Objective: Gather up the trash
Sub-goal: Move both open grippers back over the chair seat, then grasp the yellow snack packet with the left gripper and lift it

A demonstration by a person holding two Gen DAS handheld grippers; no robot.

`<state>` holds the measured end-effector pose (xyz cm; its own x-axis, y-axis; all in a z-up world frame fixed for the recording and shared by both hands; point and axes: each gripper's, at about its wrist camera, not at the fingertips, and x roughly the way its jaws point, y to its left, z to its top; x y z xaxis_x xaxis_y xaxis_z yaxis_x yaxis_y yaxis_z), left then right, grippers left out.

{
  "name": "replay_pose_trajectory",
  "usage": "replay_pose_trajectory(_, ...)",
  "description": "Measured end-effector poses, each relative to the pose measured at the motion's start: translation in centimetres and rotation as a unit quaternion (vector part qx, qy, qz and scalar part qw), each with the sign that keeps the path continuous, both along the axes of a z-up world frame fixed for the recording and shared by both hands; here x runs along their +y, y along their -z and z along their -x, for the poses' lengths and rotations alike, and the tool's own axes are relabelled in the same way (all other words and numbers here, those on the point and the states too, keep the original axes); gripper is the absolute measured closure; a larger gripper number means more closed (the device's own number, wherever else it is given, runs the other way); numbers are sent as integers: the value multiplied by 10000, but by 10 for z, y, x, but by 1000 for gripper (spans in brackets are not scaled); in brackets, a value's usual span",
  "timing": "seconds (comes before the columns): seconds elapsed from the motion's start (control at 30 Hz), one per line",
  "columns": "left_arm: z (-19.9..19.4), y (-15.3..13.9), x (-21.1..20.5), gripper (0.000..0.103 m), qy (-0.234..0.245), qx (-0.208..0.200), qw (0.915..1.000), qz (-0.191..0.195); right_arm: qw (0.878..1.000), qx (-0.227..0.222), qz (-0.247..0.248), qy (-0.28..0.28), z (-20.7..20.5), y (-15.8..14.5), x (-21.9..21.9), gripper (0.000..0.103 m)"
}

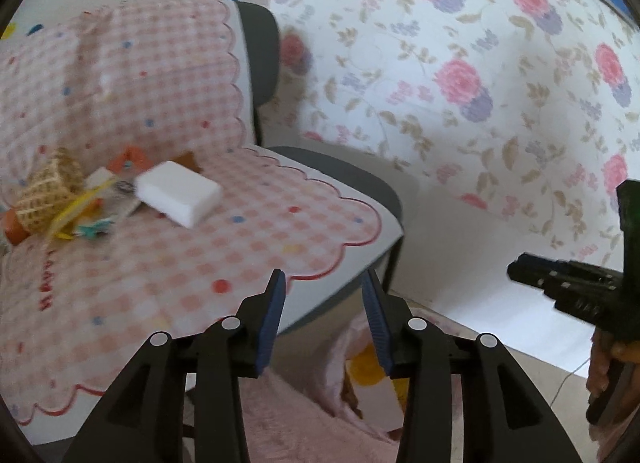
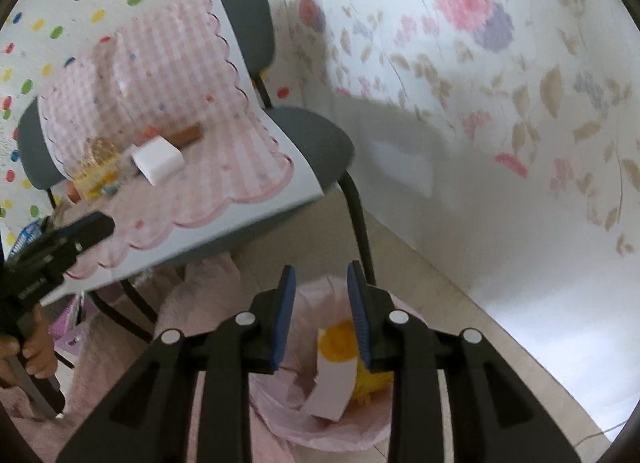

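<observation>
Trash lies in a small heap (image 1: 68, 199) on the seat of a grey chair (image 1: 360, 183) that is draped with a pink checked cloth (image 1: 168, 255): a white foam block (image 1: 178, 193) sits at the heap's right edge, touching a yellow patterned box (image 1: 48, 191), orange scraps and yellow strips; finer detail is blurred. Below the chair's front edge, on the floor, a bin lined with a pink bag (image 2: 328, 423) holds a white paper piece (image 2: 334, 387) and something yellow. Above that bin hangs the right hand-held gripper (image 2: 321, 315), its blue-padded jaws a narrow way apart with nothing between them. Over the seat's front corner, the left hand-held gripper (image 1: 324, 319) has its jaws parted somewhat wider, also empty. Each hand-held gripper shows at the edge of the other's view, with a hand (image 2: 36, 351) on its grip. Flowered sheeting (image 1: 480, 83) covers the wall behind.
</observation>
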<state>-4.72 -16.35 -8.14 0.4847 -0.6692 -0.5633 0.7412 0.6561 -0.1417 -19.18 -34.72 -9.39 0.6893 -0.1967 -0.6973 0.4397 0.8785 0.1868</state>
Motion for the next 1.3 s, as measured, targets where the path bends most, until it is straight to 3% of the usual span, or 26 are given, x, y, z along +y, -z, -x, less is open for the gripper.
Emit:
replay_pose_trajectory(0.23, -20, -14, 46, 48, -609, -110, 9981, 62, 9982, -252, 122, -522, -41, -24, 24, 64)
replay_pose_trajectory(0.37, -36, -16, 72, 44, -1033, -70, 9946, 64, 9960, -290, 192, -828, -75, -30, 41, 48)
replay_pose_trajectory(0.73, -83, -21, 138, 35, -2121, -160, 9770, -138, 9887, -346, 286, -1433, -151, -37, 66, 27)
replay_pose_trajectory(0.9, -108, -14, 150, 25, -2358, -114, 9714, -247, 9859, -359, 265, -1613, -185, -36, 75, 25)
replay_pose_trajectory(1.3, -171, 14, 129, 25, -2325, -132, 9692, -806, 9831, -345, 39, -1798, -256, -29, 79, 21)
